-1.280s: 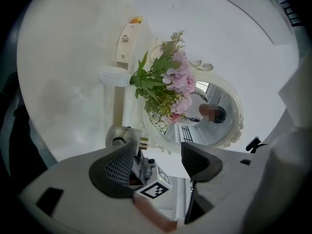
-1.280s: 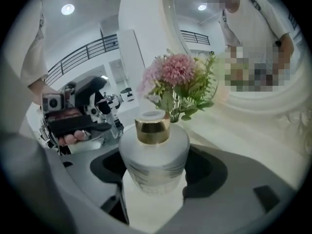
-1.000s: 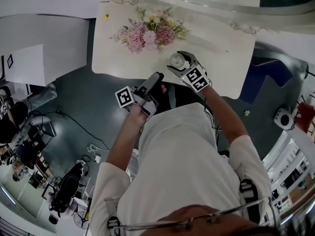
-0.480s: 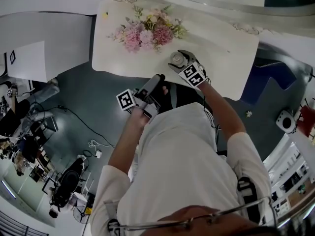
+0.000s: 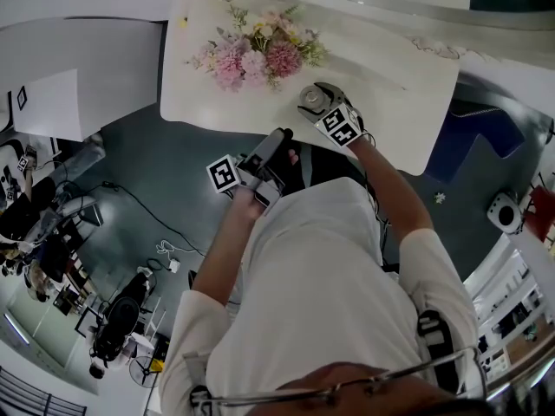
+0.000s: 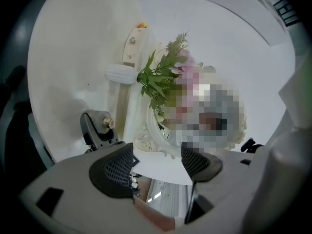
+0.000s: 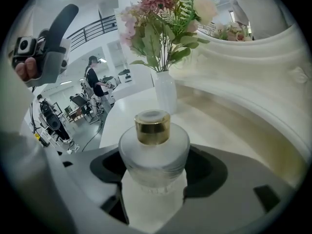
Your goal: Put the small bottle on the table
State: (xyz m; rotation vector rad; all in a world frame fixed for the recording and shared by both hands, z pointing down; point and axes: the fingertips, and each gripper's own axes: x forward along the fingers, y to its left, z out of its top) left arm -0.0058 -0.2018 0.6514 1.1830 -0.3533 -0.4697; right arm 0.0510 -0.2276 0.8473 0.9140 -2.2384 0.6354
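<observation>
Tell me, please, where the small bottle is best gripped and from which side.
Grip the small bottle on its wide, round frosted body, below the narrow gold collar, coming in level from the side. It stands upright, and the body offers a broad hold where the collar is small and smooth. The right gripper is shut on it this way.

Left gripper [image 6: 158, 164], jaws apart and empty.
Beyond them, pink flowers with green leaves [image 6: 165, 77] stand on a white table [image 6: 73, 57].
</observation>
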